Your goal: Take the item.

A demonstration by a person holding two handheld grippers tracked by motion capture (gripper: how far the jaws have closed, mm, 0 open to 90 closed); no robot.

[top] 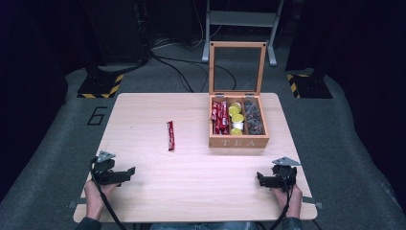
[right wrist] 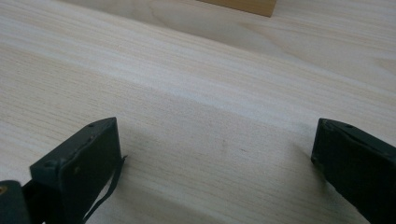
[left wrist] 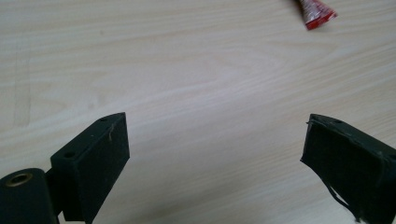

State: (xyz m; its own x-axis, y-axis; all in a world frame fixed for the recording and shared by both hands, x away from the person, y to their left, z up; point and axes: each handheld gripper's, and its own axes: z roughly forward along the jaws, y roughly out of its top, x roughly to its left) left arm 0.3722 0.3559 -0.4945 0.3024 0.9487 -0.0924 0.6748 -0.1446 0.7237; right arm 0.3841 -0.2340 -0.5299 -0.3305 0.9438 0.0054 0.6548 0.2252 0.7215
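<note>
Near edge of table (top: 191,191): left gripper (top: 125,173) low over wood at left, jaws wide apart, nothing between them. Right gripper (top: 261,179) low at right, jaws likewise spread and empty. Mid-table: red sachet (top: 170,135) lying flat, alone, ahead of left gripper and well apart from it; its end seen at top of left gripper view. Farther right: wooden tea box (top: 238,142), lid upright, left compartment red sachets, middle yellow items, right dark items, possibly wrapped sweets.

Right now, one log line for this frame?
left gripper open | right gripper open | red packet loose on table | tea box lid up
</note>
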